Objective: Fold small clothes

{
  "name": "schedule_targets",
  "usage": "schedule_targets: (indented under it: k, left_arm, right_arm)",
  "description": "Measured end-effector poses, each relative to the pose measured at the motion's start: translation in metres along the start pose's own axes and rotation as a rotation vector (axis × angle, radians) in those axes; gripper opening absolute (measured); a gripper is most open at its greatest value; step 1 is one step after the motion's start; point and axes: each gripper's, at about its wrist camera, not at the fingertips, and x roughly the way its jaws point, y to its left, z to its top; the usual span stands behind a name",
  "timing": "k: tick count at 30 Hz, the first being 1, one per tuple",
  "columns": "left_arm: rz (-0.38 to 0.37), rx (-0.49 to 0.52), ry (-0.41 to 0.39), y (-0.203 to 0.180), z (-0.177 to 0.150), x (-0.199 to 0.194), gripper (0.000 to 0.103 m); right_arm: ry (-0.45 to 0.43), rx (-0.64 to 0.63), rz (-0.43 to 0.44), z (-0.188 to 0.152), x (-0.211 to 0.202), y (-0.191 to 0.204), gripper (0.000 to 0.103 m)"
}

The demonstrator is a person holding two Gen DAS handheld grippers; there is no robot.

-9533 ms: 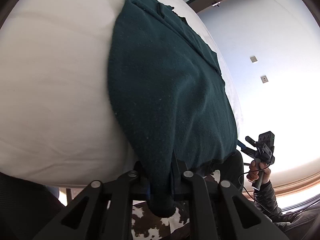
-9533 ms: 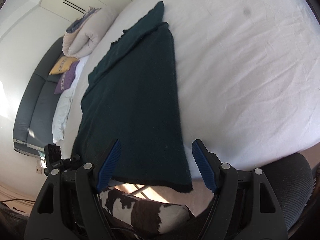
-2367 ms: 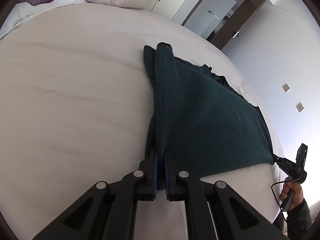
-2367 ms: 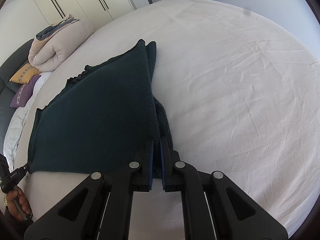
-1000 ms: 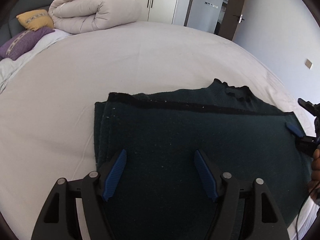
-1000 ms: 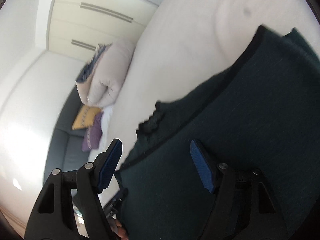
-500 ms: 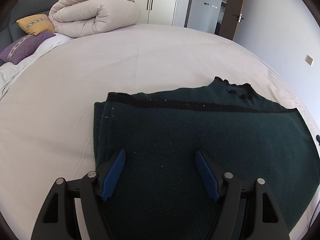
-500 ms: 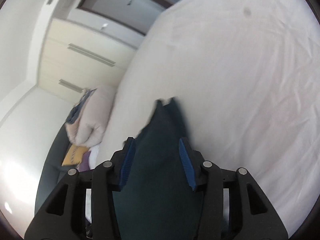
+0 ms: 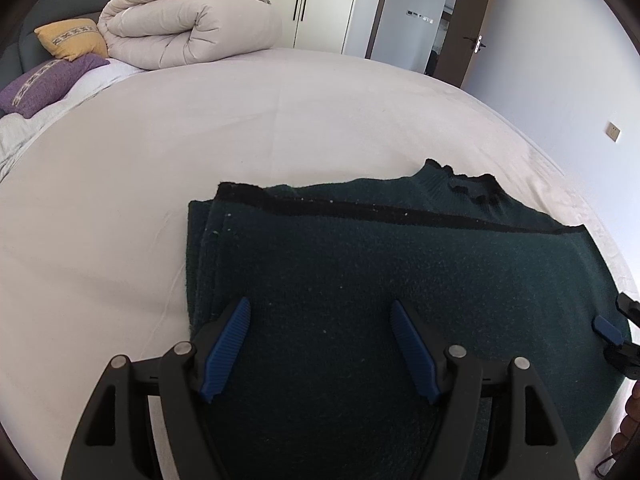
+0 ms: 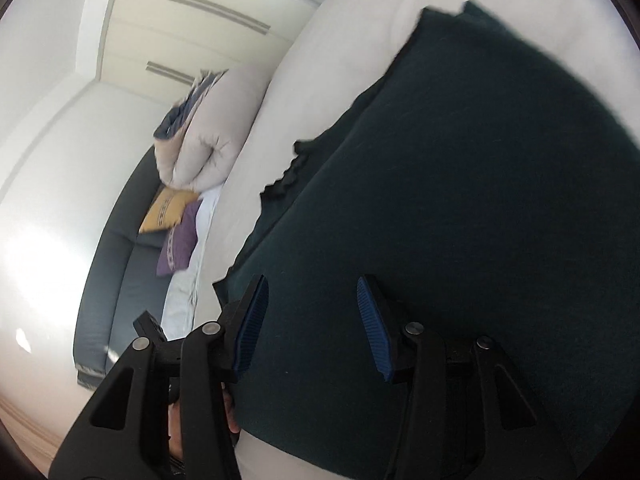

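Observation:
A dark green knit sweater (image 9: pixel 400 264) lies folded flat on the white bed (image 9: pixel 200 128), its scalloped collar at the far right. My left gripper (image 9: pixel 320 344) is open and empty, just above the sweater's near left part. The right gripper's blue pad (image 9: pixel 608 328) shows at the sweater's right edge. In the right wrist view the sweater (image 10: pixel 460 168) fills the frame, and my right gripper (image 10: pixel 312 328) is open and empty over its near edge.
A rolled beige duvet (image 9: pixel 188 28) sits at the head of the bed, with a yellow cushion (image 9: pixel 72 38) and a purple cushion (image 9: pixel 44 80) by a dark headboard (image 10: pixel 116 264). Wardrobe doors (image 9: pixel 320 4) and a room door (image 9: pixel 468 28) stand behind.
Both grippers have let go of the folded sweater, which now lies flat. The right gripper has swung back over the sweater's right edge and opened wider. The left barely moved.

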Motion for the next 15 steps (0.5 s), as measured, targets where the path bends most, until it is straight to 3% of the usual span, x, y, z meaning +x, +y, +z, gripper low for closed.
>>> schedule_targets:
  k: [4,7,9,11,13,15]
  left_arm:
    - [-0.063,-0.051,0.009,0.012,-0.005,-0.02,0.074]
    - [-0.134,-0.153,-0.014,0.032,-0.017,-0.052,0.077]
    - [-0.127,-0.274,-0.05,0.055,-0.03,-0.078,0.098]
    - [-0.163,-0.383,-0.079,0.078,-0.043,-0.091,0.101]
    - [-0.235,-0.492,-0.004,0.097,-0.056,-0.088,0.1]
    - [-0.318,-0.535,0.042,0.103,-0.062,-0.082,0.092]
  right_arm:
    - [-0.037,-0.032,-0.054,-0.022,-0.033,0.008,0.048]
    - [-0.04,-0.07,-0.058,-0.037,-0.065,0.009,0.053]
    - [-0.033,-0.089,-0.05,-0.05,-0.083,0.011,0.053]
    - [-0.02,-0.089,-0.035,-0.06,-0.096,0.014,0.053]
    - [-0.004,-0.091,-0.025,-0.067,-0.104,0.019,0.053]
    - [0.011,-0.096,-0.012,-0.074,-0.104,0.027,0.053]
